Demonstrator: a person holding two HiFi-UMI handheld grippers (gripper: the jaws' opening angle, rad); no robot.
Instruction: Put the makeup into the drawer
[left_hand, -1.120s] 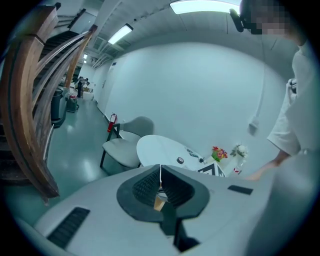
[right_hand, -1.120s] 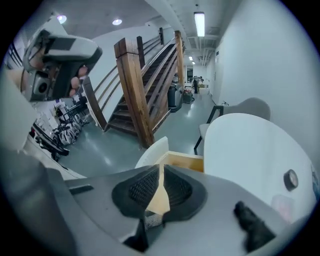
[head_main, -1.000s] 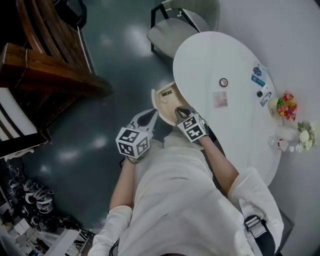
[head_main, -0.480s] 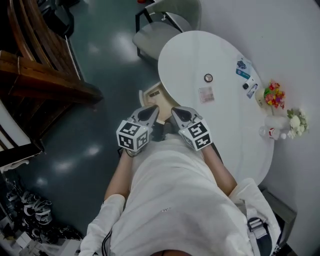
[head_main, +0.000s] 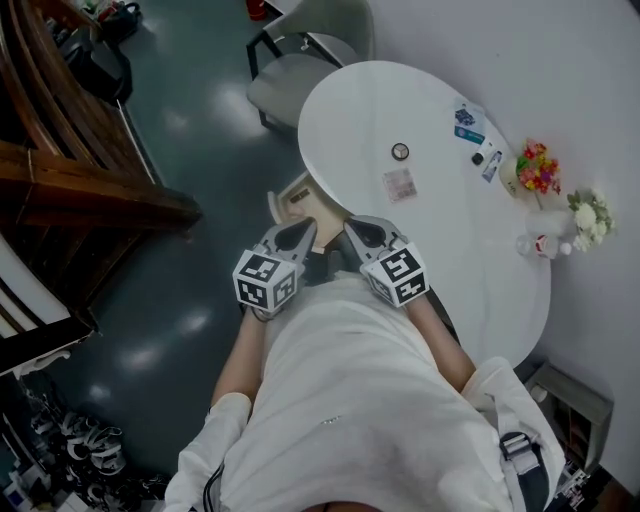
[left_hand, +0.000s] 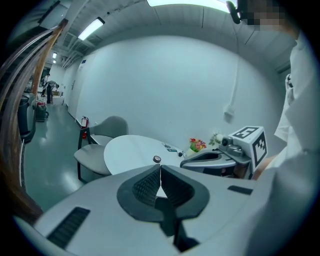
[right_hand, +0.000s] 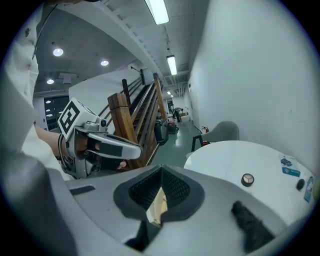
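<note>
In the head view a beige drawer (head_main: 290, 200) stands pulled out from the near left edge of the white oval table (head_main: 440, 230). On the table lie a round compact (head_main: 400, 151), a flat square palette (head_main: 399, 185) and a few small makeup items (head_main: 482, 158) toward the far side. My left gripper (head_main: 298, 234) and right gripper (head_main: 358, 230) hover side by side in front of the drawer, close to my body. Both are shut with nothing between the jaws. In the right gripper view the drawer (right_hand: 158, 206) shows as a beige sliver under the closed jaws.
A grey chair (head_main: 300, 70) stands at the table's far end. Two flower pots (head_main: 537, 167) and a small bottle (head_main: 533, 245) sit by the wall. A wooden staircase (head_main: 90, 190) rises at the left across the dark floor.
My right gripper has lifted off the drawer and drawn back. The left gripper has swung in beside it. The camera has shifted, so the table sits further left.
</note>
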